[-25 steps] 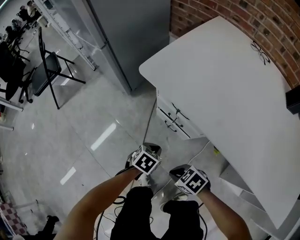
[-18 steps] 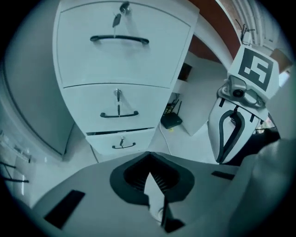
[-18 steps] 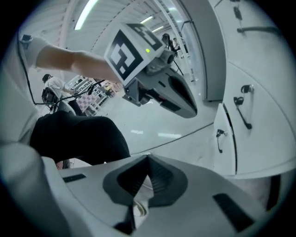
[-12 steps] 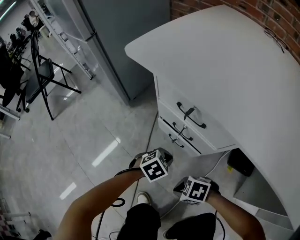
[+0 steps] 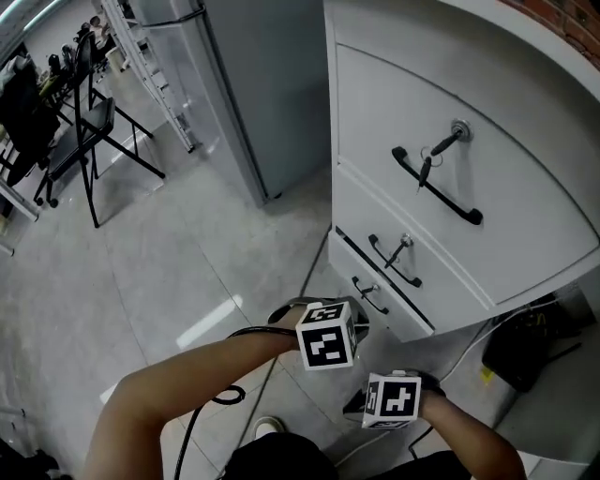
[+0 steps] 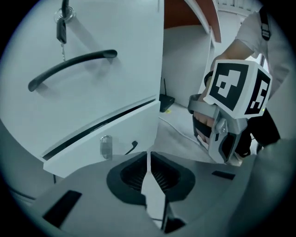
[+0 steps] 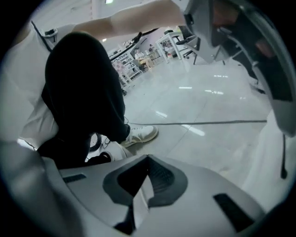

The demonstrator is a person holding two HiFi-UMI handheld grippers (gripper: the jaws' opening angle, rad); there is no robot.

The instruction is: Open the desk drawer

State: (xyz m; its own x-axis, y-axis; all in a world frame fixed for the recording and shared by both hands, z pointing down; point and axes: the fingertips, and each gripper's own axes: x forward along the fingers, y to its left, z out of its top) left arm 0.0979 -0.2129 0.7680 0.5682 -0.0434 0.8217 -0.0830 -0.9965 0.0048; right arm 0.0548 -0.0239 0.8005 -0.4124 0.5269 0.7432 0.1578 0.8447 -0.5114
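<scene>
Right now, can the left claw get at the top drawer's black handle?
Probably yes: nothing stands between the left claw and the black handle, but the claw is shut and aimed lower, so it must open and lift.

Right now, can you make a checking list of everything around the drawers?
Surface: shiny grey floor tiles.
Job's things: top drawer and two below look shut; it has a black handle and a key in its lock.
Clutter: black box under the desk.
Grippers: left gripper and right gripper both shut, empty, short of the drawers.
Cables: black cable beside the person's arm.
Surroundings: black folding chair, grey cabinet.
</scene>
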